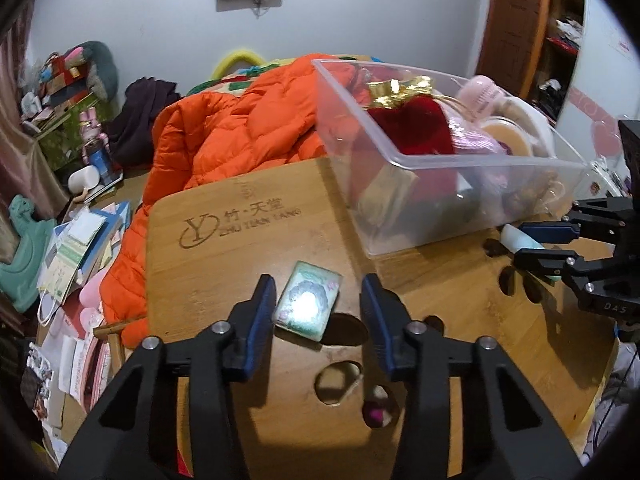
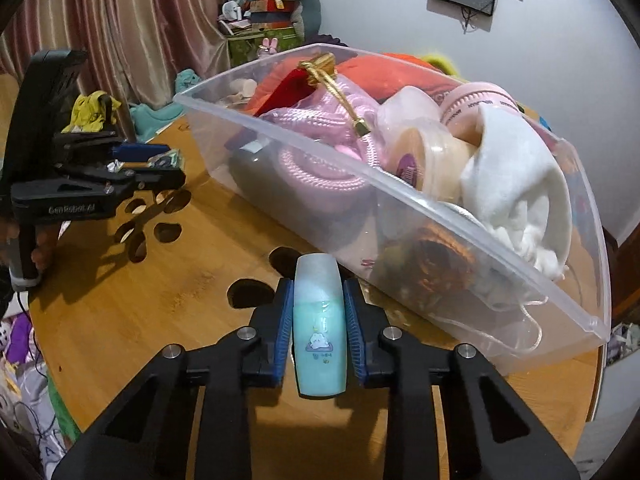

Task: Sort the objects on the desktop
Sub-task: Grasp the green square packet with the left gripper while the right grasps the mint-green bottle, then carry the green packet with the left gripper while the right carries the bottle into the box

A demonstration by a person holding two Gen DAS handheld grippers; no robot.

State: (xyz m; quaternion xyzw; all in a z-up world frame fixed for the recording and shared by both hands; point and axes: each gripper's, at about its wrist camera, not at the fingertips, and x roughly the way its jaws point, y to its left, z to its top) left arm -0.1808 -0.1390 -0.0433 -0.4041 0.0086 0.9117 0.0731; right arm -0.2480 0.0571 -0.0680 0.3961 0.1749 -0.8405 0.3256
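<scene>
Right gripper clamped on teal bottle, beside clear bin. Left gripper straddling small packet on wooden table; contact unclear, probably not yet pinched. Bin already well filled; both items still outside.

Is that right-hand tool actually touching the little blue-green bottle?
Touching. In the right wrist view both blue pads of the right tool sit flush against the sides of the bottle, with no gap showing on either side.
</scene>
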